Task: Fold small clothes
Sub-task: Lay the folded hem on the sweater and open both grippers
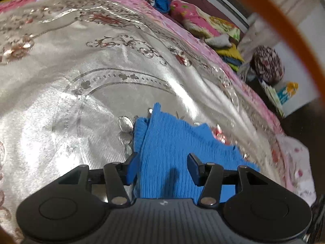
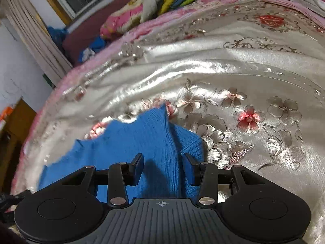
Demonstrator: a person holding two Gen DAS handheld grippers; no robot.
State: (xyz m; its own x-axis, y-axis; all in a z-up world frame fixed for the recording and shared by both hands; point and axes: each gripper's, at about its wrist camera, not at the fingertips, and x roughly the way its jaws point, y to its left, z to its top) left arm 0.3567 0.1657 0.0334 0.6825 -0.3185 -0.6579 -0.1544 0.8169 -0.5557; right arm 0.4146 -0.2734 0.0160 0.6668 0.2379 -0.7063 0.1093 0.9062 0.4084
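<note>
Garment: one blue knit piece [image 1: 172, 142] lies on the bed, partly folded, a fold ridge [image 2: 168, 142] running near to far.
Surroundings: one silver embroidered bedspread [image 1: 81, 81] under it; pile of bright cloths [image 1: 213, 28] at the far right edge; curtain [image 2: 34, 40] at far left in the right wrist view.
Left gripper [image 1: 162, 166]: jaws parted over the blue cloth, pads clear of it, holding nothing.
Right gripper [image 2: 163, 167]: jaws parted astride the fold ridge; grip unclear.
Obstructions: orange band [image 1: 284, 30] crosses the far right.

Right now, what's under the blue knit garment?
The blue knit garment lies on the silver embroidered bedspread. Embroidered flowers show at its edges; whatever lies beneath its middle is covered.
</note>
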